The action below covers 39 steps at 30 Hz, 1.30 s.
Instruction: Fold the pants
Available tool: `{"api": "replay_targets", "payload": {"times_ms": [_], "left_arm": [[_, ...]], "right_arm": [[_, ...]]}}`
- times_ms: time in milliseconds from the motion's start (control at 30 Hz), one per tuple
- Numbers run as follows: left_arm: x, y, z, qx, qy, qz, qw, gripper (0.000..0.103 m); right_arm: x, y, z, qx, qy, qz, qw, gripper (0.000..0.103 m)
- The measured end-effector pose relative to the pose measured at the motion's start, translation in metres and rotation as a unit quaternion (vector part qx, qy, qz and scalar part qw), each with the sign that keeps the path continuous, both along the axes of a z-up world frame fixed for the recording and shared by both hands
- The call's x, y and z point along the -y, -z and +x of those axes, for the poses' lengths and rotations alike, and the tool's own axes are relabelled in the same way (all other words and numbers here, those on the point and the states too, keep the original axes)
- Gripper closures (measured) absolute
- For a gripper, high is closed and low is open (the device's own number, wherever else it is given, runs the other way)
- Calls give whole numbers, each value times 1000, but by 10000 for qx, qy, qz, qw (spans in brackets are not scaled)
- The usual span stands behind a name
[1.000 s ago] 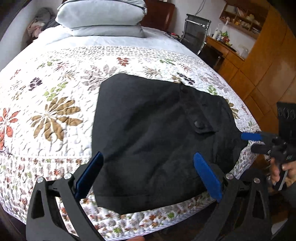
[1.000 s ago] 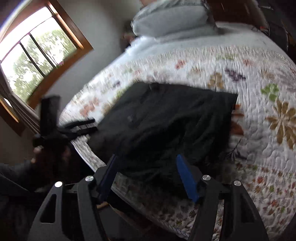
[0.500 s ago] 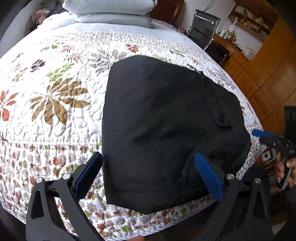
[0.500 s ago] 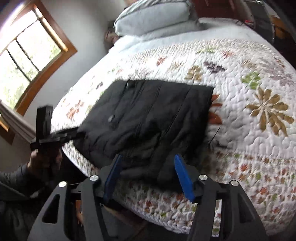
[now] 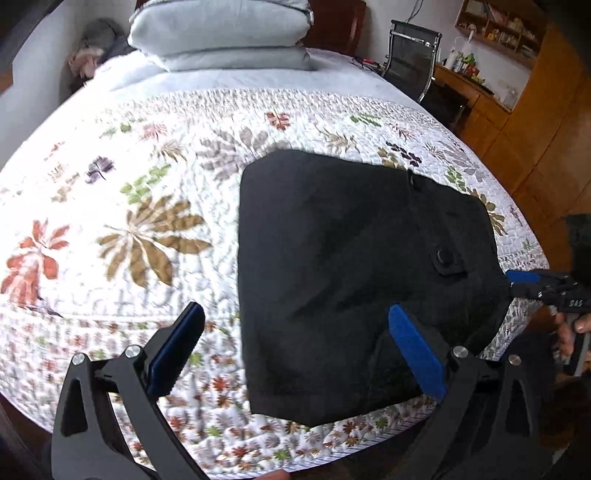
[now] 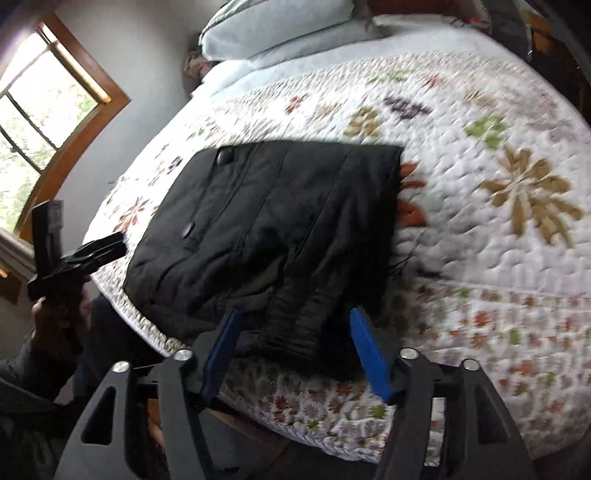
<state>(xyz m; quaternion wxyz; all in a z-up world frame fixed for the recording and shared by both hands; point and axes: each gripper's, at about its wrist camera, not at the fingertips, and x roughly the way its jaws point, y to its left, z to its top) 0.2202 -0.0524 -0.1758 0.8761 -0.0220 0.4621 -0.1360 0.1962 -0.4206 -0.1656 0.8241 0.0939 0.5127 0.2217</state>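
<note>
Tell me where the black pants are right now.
The folded black pants lie on the floral quilt near the bed's foot edge, ahead of both open grippers, far from the stacked pillows in both wrist views.

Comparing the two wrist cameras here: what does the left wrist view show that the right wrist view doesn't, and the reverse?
Only the left wrist view shows the office chair, the wooden shelves and cabinets, and the right gripper at the pants' right edge.

Only the right wrist view shows the window and the left gripper beside the pants.

Both show the folded black pants near the edge of the floral quilt, with stacked pillows at the head. Each camera's own jaws stand open.
</note>
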Motion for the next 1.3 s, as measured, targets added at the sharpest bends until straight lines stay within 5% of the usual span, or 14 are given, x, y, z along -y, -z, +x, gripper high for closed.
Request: {"api": "replay_targets", "payload": {"times_ms": [133, 333, 700, 900, 1000, 1133, 1200, 1300], "left_arm": [[2, -26, -13, 319, -19, 209, 9993, 3], [10, -67, -33, 684, 207, 268, 9971, 3], [-1, -65, -14, 703, 266, 721, 9946, 3], [-56, -30, 30, -101, 216, -574, 9981, 3], [-77, -4, 53, -614, 245, -1360, 9885, 3], [-74, 14, 69, -886, 515, -1800, 9783, 3], [-70, 27, 80, -1172, 702, -2192, 9661, 3], [-65, 41, 92, -1427, 746, -2309, 9595, 3]], "right_arm": [[13, -19, 3, -5, 424, 408, 9983, 20], [23, -38, 14, -158, 512, 964, 9939, 20], [29, -43, 29, -172, 535, 642, 9964, 15], [54, -21, 36, -386, 693, 812, 9935, 11], [67, -2, 44, -611, 675, 1255, 9879, 11], [75, 23, 59, -900, 552, 1772, 9785, 11], [73, 33, 67, -987, 447, 1883, 9761, 11], [71, 41, 78, -1044, 355, 1962, 9743, 11]]}}
